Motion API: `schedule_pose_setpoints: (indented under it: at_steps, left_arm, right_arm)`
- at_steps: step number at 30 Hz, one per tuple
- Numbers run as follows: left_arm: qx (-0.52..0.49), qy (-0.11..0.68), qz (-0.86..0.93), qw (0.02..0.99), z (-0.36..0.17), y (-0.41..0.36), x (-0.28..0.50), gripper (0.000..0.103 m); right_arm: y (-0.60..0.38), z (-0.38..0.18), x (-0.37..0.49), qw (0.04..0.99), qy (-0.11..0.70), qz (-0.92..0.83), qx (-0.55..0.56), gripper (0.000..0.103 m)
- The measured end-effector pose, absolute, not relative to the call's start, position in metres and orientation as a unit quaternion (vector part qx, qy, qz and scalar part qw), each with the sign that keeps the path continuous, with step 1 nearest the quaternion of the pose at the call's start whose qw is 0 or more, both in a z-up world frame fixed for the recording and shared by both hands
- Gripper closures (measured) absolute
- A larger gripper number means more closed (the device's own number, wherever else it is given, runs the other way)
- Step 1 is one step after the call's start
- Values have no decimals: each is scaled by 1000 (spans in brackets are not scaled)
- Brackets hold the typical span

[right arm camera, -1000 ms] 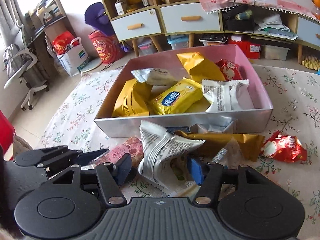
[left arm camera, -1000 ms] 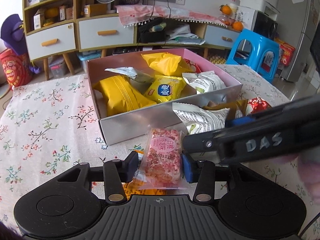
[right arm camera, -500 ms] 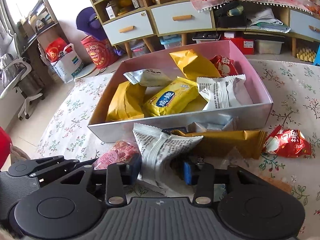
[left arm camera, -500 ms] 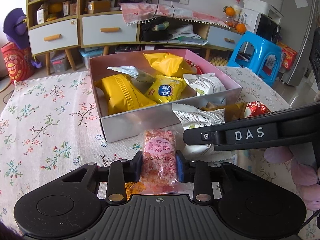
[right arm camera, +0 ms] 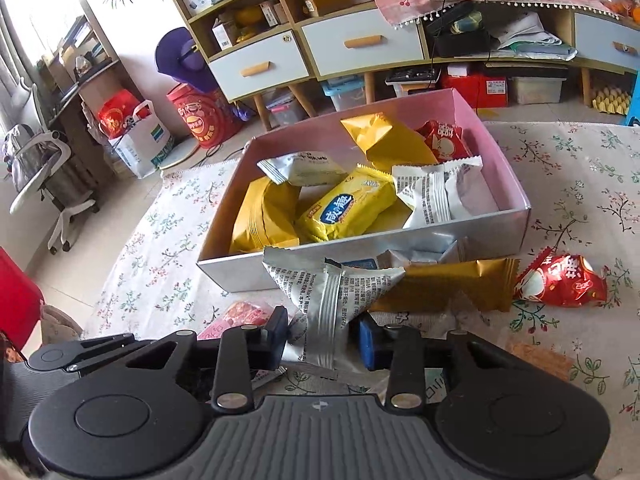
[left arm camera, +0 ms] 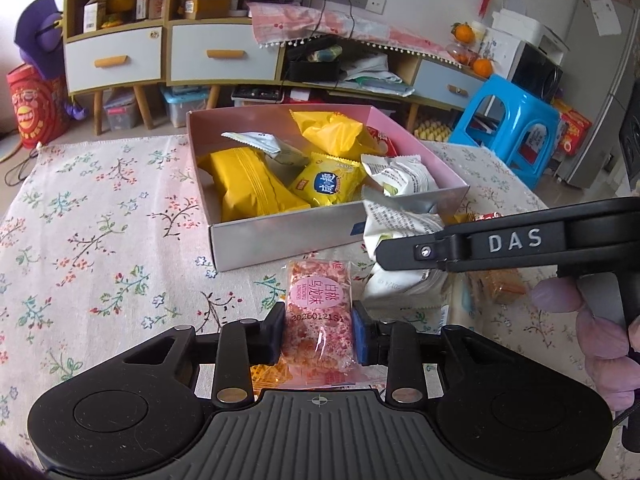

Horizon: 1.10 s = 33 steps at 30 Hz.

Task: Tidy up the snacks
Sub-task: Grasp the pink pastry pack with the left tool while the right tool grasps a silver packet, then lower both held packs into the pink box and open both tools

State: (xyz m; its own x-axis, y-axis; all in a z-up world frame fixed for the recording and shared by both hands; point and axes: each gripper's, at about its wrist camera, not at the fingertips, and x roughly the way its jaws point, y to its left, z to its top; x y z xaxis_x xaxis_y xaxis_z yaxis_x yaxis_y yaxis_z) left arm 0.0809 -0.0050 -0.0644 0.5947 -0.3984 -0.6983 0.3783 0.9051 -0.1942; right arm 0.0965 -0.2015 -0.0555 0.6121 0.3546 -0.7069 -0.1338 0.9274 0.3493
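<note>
Two-handed pick-up stage of snack sorting, seen along each gripper's fingers.

Left: the left gripper (left arm camera: 319,334) has just been closing, and its pads now press both long edges of the pink peach-flavoured snack bar (left arm camera: 319,316), which lies on the floral tablecloth (left arm camera: 100,240) just in front of the box. An orange wrapper (left arm camera: 268,374) peeps out beneath the bar; whether it is caught too cannot be told.

Centre: the pink-lined cardboard box (right arm camera: 516,216) stands open and already holds yellow packets (right arm camera: 348,210), silver sachets (right arm camera: 434,196) and a red sweet pack (right arm camera: 444,140). It is judged to be the destination.

Right: the right gripper (right arm camera: 323,338) has just been closing as well; its jaws pinch the lower part of a silver-white printed sachet (right arm camera: 332,292), whose upper end leans against the box's near wall. In the left view the same sachet (left arm camera: 400,232) appears behind the right tool's black body. Beside it on the cloth lie a gold wrapper (right arm camera: 452,284) and, further right, a red sweet packet (right arm camera: 560,282), both untouched.

Step in hand: both grasps appear secured, and neither packet is clearly lifted. The next move calls for raising each packet clear of the near wall, carrying it over the rim and letting go into free space inside. The slack film may slip or drag neighbours, so a straight, unhurried lift is advisable.
</note>
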Motion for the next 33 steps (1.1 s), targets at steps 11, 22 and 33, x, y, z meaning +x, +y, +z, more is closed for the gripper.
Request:
schedule_pose_setpoints:
  at_steps: [11, 22, 33]
  left_arm:
    - [-55, 377, -219, 898, -39, 11, 76, 73]
    - [-71, 346, -216, 910, -16, 10, 90, 73]
    - [-54, 327, -194, 923, -23, -17, 131, 73]
  right_arm:
    - [-208, -35, 94, 894, 393, 145, 159, 80]
    - [-222, -20, 102, 905, 363, 122, 184, 80]
    - [-232, -17, 126, 915, 344, 80, 194, 79]
